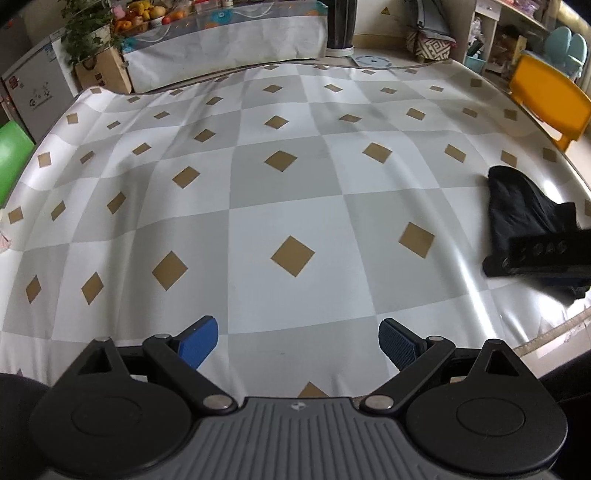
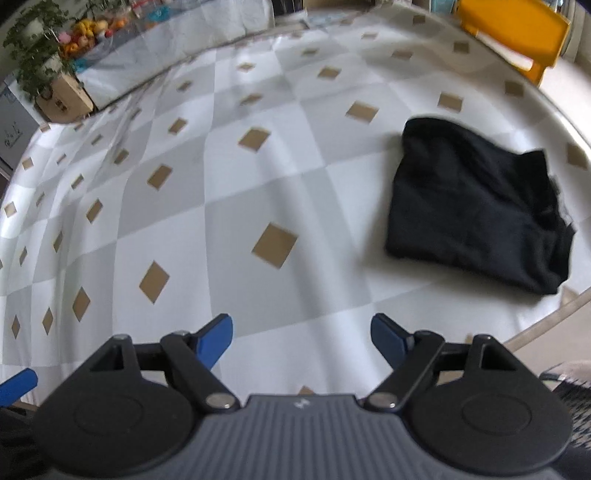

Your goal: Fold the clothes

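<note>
Checkered tablecloth (image 2: pixel 258 206) under a folded black garment (image 2: pixel 476 214); left gripper (image 1: pixel 297 341) and right gripper (image 2: pixel 301 341) both spread, empty.

Matt black cloth garment (image 2: pixel 476 210) on a glossy, smooth checked tablecloth (image 2: pixel 258 177), faintly creased

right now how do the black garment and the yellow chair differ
The black garment is soft cloth lying in a folded bundle on the checked table cover; the yellow chair is rigid and stands beyond the table's far edge. The garment is dark, the chair bright. Neither is held by a tool.
</note>
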The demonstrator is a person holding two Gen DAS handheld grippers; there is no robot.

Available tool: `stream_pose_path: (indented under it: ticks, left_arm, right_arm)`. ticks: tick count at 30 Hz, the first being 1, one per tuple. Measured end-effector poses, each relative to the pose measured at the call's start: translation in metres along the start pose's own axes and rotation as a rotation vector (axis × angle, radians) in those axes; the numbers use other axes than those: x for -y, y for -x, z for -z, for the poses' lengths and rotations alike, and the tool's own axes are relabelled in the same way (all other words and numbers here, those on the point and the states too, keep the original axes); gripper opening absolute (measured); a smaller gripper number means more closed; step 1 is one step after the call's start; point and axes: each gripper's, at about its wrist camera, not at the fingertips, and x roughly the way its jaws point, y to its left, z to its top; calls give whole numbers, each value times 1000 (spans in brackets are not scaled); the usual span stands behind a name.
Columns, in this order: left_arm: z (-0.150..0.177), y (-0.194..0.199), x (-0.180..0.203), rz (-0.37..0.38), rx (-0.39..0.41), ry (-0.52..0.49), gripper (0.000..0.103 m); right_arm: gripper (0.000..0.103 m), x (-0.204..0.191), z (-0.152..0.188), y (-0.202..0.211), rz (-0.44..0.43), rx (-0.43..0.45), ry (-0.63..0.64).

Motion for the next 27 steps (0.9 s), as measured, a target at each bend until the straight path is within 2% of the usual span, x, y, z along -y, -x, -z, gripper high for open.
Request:
stream_pose_path:
  ticks: [8,17,22,27]
  left_arm:
    - [-5,-32,-24,-13,-47,54,94]
    - [-26,-68,-46,-42,-99,78,94]
    - [-40,-88,-50,-78,-110,38,94]
    - [-54,-103,-58,-108,-116,28,94]
  right_arm:
    - [81,-22,1,-36,-11,-40,38]
    - [81,-48,-15,-68,8,-21,196]
    - [81,-65,-27,-87,-16,-3,274]
    - [81,-73,-41,-110,-37,-9,266]
